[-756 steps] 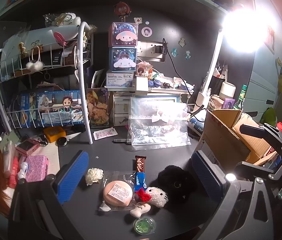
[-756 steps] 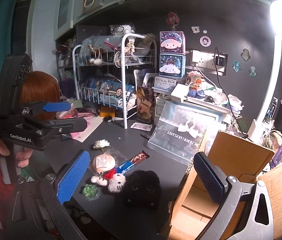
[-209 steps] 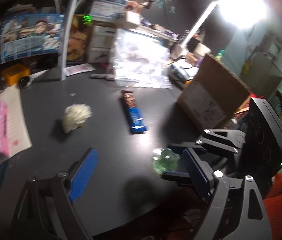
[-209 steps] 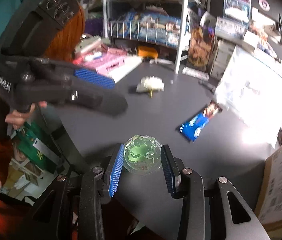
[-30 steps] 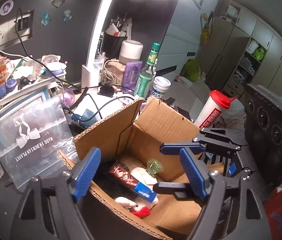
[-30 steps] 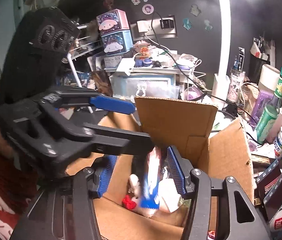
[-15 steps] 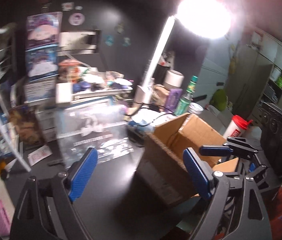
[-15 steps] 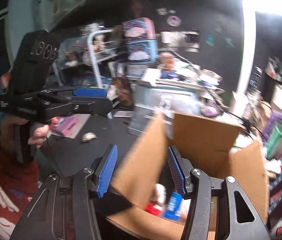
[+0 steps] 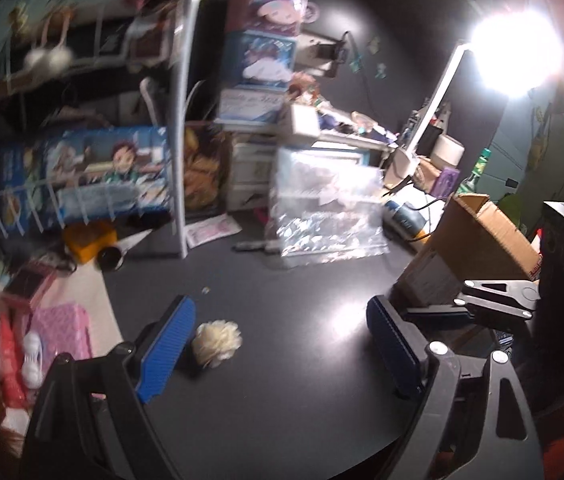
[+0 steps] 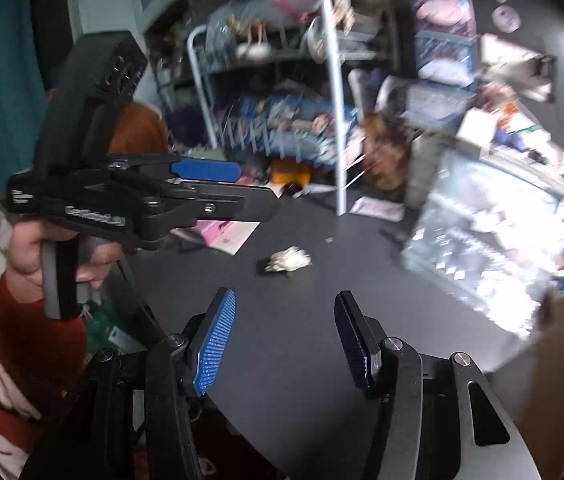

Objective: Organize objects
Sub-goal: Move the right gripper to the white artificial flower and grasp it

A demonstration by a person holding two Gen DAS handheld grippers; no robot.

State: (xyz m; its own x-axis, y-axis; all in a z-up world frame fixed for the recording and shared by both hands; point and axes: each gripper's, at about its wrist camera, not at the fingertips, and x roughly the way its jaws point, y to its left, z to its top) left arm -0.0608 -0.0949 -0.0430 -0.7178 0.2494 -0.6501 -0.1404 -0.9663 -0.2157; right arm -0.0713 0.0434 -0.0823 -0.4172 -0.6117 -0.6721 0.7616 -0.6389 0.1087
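A white fabric flower lies on the dark desk, just right of my left gripper's left pad and inside its wide gap. My left gripper is open and touches nothing. My right gripper is open too, with bare desk between its pads; the flower lies a short way ahead of it. The cardboard box stands at the right. In the right wrist view a hand holds the left gripper at the left. The left wrist view shows the right gripper beside the box.
A white wire rack with boxes stands at the back left. A clear plastic bag leans at the back centre, and a pink case lies at the left. A bright desk lamp glares at the upper right.
Both grippers have swung left, away from above the cardboard box and out over the desk. The flower has come into both views. The box now sits at the right edge.
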